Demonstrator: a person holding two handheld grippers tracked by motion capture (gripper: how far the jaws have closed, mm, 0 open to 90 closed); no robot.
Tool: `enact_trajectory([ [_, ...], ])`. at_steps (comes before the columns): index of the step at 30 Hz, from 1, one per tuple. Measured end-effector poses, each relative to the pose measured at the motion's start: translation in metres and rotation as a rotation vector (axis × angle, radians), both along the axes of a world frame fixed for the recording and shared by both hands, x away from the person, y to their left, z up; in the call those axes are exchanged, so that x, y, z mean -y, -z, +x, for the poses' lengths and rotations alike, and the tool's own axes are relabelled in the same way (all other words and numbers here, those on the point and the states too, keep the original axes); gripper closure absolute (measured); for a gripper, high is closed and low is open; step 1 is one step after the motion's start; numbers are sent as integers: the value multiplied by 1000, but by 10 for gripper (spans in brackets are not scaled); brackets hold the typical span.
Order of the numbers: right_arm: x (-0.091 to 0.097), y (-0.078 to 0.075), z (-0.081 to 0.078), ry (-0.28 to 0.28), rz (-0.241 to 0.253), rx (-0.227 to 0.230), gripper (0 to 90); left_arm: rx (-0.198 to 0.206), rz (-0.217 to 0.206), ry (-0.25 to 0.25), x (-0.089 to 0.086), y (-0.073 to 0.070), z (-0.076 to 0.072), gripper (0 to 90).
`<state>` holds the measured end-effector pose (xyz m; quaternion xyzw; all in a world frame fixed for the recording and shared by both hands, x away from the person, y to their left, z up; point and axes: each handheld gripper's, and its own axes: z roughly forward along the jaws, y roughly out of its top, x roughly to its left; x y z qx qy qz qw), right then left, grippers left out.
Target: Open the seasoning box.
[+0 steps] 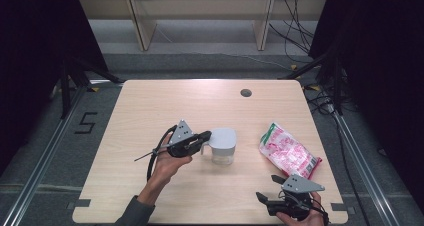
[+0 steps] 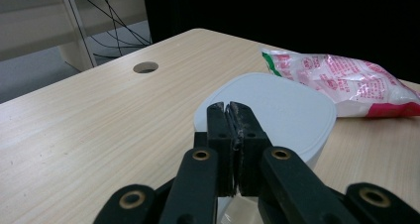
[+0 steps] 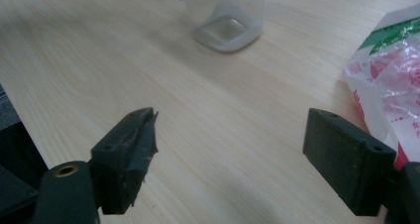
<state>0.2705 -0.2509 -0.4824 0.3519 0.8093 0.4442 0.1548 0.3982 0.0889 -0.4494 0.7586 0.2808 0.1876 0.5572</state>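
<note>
Right claw (image 1: 267, 196), near bench (image 1: 150, 101) edge: jaws apart, empty. Left claw (image 1: 206, 136) clamped on jug (image 1: 222, 146) handle; pink bag (image 1: 288, 151) right.

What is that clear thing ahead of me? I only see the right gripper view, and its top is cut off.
Observer: It is a clear jug with a white lid, as the high view shows.
Operator: Is anything touching it?
Observer: The left claw is shut at the lid's edge, on the handle side. I cannot tell whether it grips the handle.
Operator: And the pink stuff at my right?
Observer: That is a pink-and-white plastic bag with a green corner, lying flat and apart from the jug.
</note>
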Motion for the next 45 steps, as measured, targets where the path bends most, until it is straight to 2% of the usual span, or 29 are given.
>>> enact_trajectory([
  [1,0,-1,-2,20,2,14,266,5,-4,-1,0,0,0,870],
  [2,1,-2,-1,19,-13,53,276,4,-5,0,-1,1,0,870],
  [3,-1,-4,-3,34,6,35,321,6,7,2,-2,0,1,870],
  [4,-1,-4,-3,34,6,35,321,7,9,3,-2,0,1,870],
  [5,1,-6,1,28,7,83,383,8,10,4,-2,0,1,870],
  [6,1,-6,1,28,7,83,383,7,9,4,-2,0,1,870],
  [8,1,-9,5,35,60,83,461,-1,-1,-1,-2,1,0,869],
  [11,-2,-10,8,37,79,67,481,1,2,0,-2,1,0,869],
  [12,-6,-10,14,3,82,94,481,2,4,1,-2,1,0,866],
  [16,-12,-13,19,-29,67,114,539,-7,-20,-1,-2,1,1,866],
  [17,-14,-14,21,-34,76,113,556,-11,-23,-4,-3,2,1,866],
  [19,-15,-17,26,-28,52,141,592,-9,-22,0,-3,2,1,862],
  [20,-18,-16,28,-17,70,135,607,-6,-24,4,-3,2,1,860],
  [22,-19,-17,36,-42,60,141,656,-2,-23,9,-4,2,2,860],
  [23,-20,-18,38,-24,50,160,677,-2,-22,9,-4,2,2,861],
  [25,-22,-20,43,-10,53,158,724,-2,-23,9,-5,2,2,860],
  [26,-22,-20,47,-20,55,164,745,-3,-25,9,-5,2,2,860],
  [27,-22,-21,51,-13,40,187,762,-5,-28,9,-5,3,2,860],
  [29,-24,-23,57,-24,44,172,808,-9,-29,9,-5,3,2,861],
  [30,-26,-24,57,-1,56,167,824,-15,-33,4,-5,3,1,861],
  [31,-25,-25,62,-16,40,192,834,-13,-29,4,-6,3,2,861],
  [32,-28,-25,67,-28,50,174,854,-20,-36,-1,-6,3,1,861],
  [35,-30,-25,73,-24,57,188,870,-17,-35,2,-6,3,2,861],
  [37,-34,-27,77,-23,50,161,886,-15,-34,3,-6,3,2,861],
  [41,-41,-27,85,-27,60,173,896,-15,-34,4,-6,3,2,863],
  [42,-43,-27,85,-14,64,140,896,-17,-36,3,-6,3,1,865],
  [43,-43,-28,87,-22,60,141,900,-15,-35,3,-6,3,1,866],
  [44,-44,-27,90,-25,53,177,900,-9,-29,5,-6,3,2,868],
  [45,-45,-28,91,-32,47,172,900,-16,-34,2,-6,3,1,869],
])
